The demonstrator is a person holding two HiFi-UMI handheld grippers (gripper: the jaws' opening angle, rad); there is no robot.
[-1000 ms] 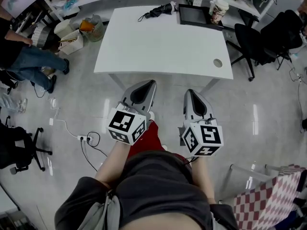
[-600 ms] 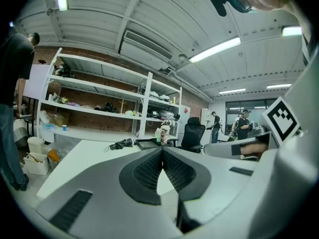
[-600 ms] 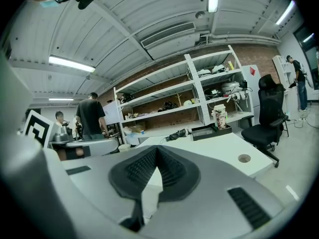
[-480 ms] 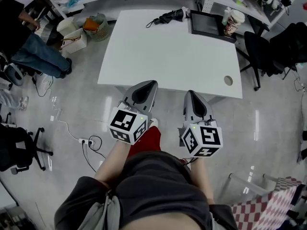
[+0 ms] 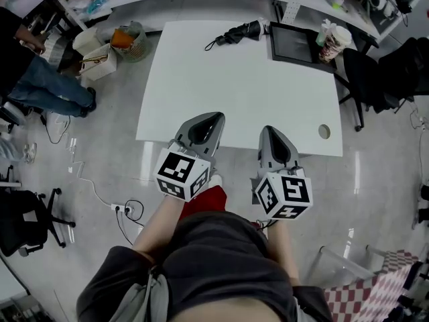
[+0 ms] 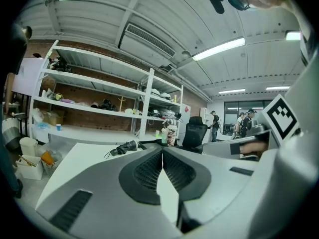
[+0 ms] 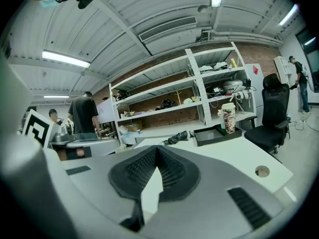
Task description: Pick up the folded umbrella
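Observation:
The folded black umbrella point(image 5: 238, 32) lies at the far edge of the white table point(image 5: 201, 86), its strap trailing to the left. It shows small in the left gripper view point(image 6: 124, 147) and in the right gripper view point(image 7: 178, 137). My left gripper point(image 5: 212, 118) is shut and empty, its tip just over the table's near edge. My right gripper point(image 5: 268, 130) is also shut and empty, beside it at the same edge. Both point across the table, far short of the umbrella. In their own views the left jaws point(image 6: 162, 151) and the right jaws point(image 7: 157, 148) meet at the tips.
A black tray point(image 5: 293, 43) and a tall paper cup point(image 5: 335, 42) stand right of the umbrella. A cable hole point(image 5: 324, 131) sits at the table's near right corner. Black office chair point(image 5: 375, 72) on the right; bins point(image 5: 127, 39) and a person point(image 5: 40, 92) on the left.
Both grippers and the camera have advanced toward the table; its near edge, earlier ahead of the tips, now lies under them. Both jaws stayed shut.

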